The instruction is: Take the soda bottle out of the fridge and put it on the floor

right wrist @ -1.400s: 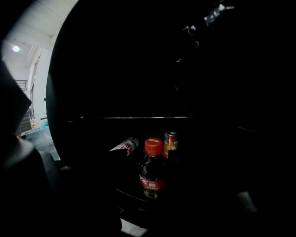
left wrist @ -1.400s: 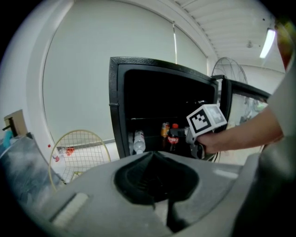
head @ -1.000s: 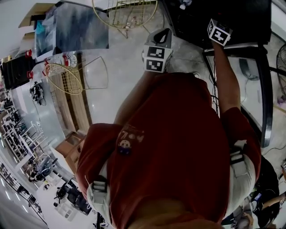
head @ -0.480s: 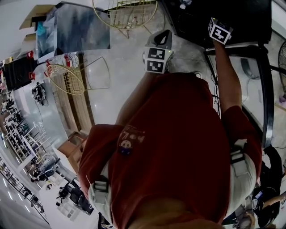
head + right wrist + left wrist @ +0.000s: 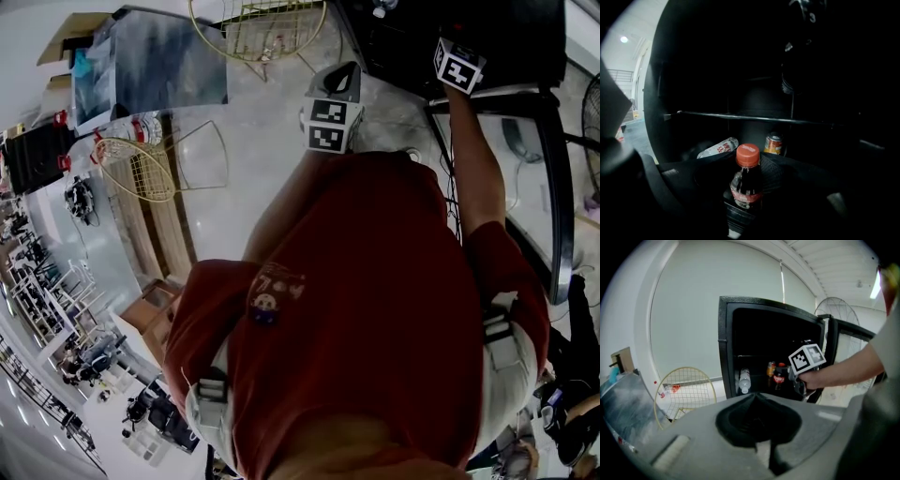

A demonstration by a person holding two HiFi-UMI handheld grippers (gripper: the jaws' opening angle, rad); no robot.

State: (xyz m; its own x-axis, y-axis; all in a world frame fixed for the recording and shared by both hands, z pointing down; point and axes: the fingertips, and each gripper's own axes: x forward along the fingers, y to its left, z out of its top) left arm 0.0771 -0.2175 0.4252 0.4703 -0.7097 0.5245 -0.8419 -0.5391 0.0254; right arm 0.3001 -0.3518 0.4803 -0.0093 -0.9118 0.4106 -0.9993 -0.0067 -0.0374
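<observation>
- Yellow wire frame [image 5: 684,390]: round, standing on the pale floor [image 5: 244,187] at the far left of the left gripper view, apart from the fridge.
- Left tongs [image 5: 757,397]: pressed together with nothing between them, held in front of the fridge and pointed at its open front.
- Fridge [image 5: 724,348]: a black cabinet with a dark interior. A thin shelf rail [image 5: 740,116] crosses it above the lower compartment, and all the contents listed here sit in that compartment.
- Water bottle [image 5: 717,147]: clear with a printed label, leftmost of the contents. It lies tilted, neck towards the middle (in the left gripper view it sits just inside the left wall).
- Soda bottle [image 5: 746,187]: dark drink, red cap and red label, upright. It is inside the fridge, in front of the other two items and nearest the opening.
- Can [image 5: 773,143]: orange and silver, upright, behind the soda bottle and slightly to its right, close to the back wall.
- Right tongs [image 5: 749,171]: reaching into the lower compartment. The jaws have just been closing and now pinch the soda bottle round its lower body (cap and shoulder stand clear above them).
- Fridge door [image 5: 539,187]: swung open at the far right, outside the person's right arm.
</observation>
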